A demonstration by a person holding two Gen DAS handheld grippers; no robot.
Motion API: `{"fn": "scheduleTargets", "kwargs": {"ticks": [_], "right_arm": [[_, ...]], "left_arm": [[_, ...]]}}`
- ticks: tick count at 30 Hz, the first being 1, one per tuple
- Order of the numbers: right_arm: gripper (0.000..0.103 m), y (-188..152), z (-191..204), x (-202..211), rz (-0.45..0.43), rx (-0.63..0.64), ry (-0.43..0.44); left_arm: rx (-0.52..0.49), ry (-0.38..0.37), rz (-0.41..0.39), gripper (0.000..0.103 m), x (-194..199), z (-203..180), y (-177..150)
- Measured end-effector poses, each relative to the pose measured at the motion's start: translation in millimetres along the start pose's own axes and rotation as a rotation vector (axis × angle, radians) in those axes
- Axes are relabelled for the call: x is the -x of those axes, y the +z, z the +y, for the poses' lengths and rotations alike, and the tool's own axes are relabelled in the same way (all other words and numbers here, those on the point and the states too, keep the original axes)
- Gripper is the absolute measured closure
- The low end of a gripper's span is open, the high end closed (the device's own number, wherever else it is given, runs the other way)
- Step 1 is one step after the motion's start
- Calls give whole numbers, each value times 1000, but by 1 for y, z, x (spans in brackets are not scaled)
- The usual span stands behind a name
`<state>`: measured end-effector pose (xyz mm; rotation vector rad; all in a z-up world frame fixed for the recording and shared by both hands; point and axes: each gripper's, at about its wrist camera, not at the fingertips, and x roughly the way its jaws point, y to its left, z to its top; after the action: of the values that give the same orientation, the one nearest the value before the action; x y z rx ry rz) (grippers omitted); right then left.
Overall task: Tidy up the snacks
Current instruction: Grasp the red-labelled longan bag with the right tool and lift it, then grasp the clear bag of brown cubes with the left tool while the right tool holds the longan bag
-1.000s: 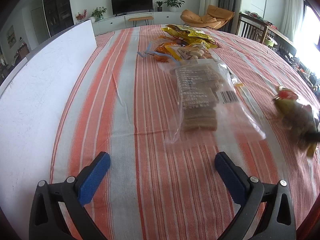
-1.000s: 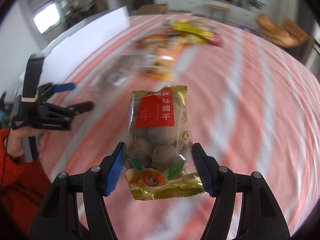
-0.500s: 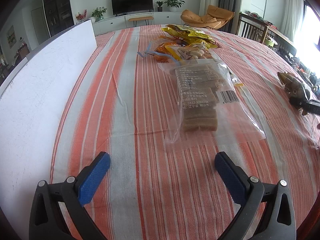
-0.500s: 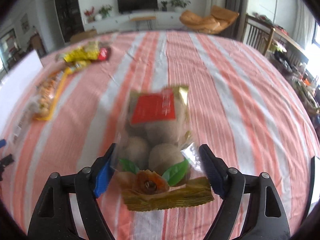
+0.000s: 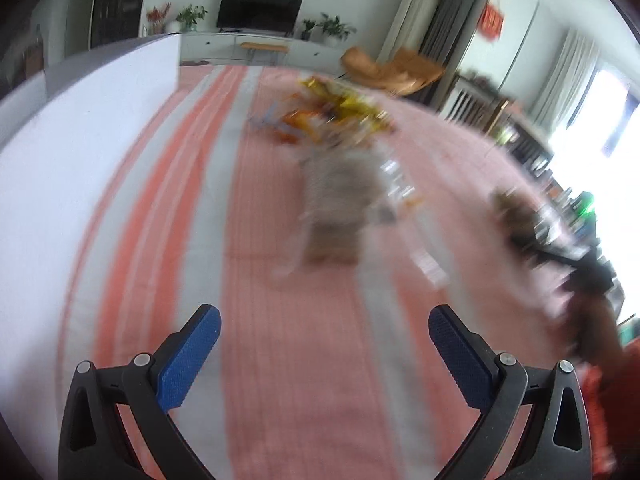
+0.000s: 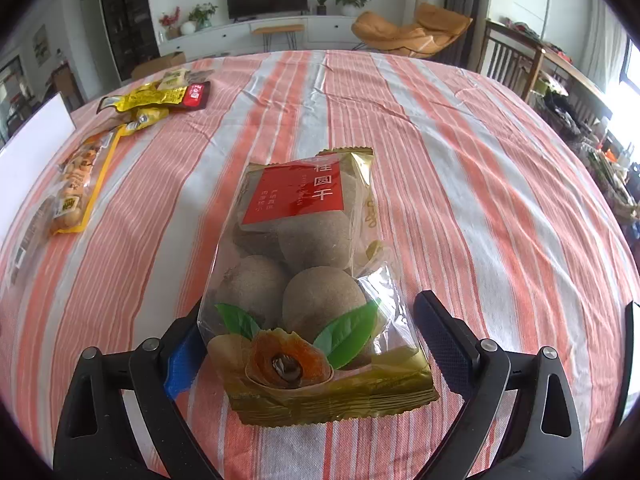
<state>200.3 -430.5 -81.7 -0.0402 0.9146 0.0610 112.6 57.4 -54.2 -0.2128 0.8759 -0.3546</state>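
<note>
The striped bench (image 6: pixel 460 152) is mostly bare around the dried longan bag (image 6: pixel 316 280), well apart from the snack pile (image 6: pixel 156 100). Right claw (image 6: pixel 308 344) is spread around it, looks like a drop-off. Left claw (image 5: pixel 324 344) is spread too, holding nothing.

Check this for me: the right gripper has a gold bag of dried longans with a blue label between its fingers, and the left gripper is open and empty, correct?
Not quite. The label on the bag of dried longans is red, not blue, as the right wrist view shows. The rest holds: the bag sits between the fingers of the right gripper, and the left gripper is open and empty.
</note>
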Motion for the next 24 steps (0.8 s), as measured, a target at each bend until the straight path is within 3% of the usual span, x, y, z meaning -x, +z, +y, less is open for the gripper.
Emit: {"fn": "scheduleTargets", "kwargs": {"ticks": [3, 8, 11, 16, 17, 20, 21, 24], "right_arm": [[6, 1, 0, -1, 1, 0, -1], [6, 2, -1, -2, 1, 0, 0], [6, 2, 0, -2, 1, 0, 0], [6, 2, 0, -2, 1, -1, 0], [6, 2, 0, -2, 1, -1, 0], [6, 2, 0, -2, 1, -1, 0], [6, 2, 0, -2, 1, -1, 0], [6, 2, 0, -2, 1, -2, 1]], "left_arm": [[-53, 16, 36, 0, -11, -20, 31], [-128, 63, 184, 0, -65, -39, 67], [-120, 162, 251, 1, -95, -29, 71], [-176, 231, 226, 0, -101, -32, 65], [-182, 236, 213, 4, -99, -32, 63], [-206, 230, 157, 42, -87, -36, 57], [-186, 224, 159, 50, -83, -34, 55], [-139, 203, 153, 55, -67, -26, 49]]}}
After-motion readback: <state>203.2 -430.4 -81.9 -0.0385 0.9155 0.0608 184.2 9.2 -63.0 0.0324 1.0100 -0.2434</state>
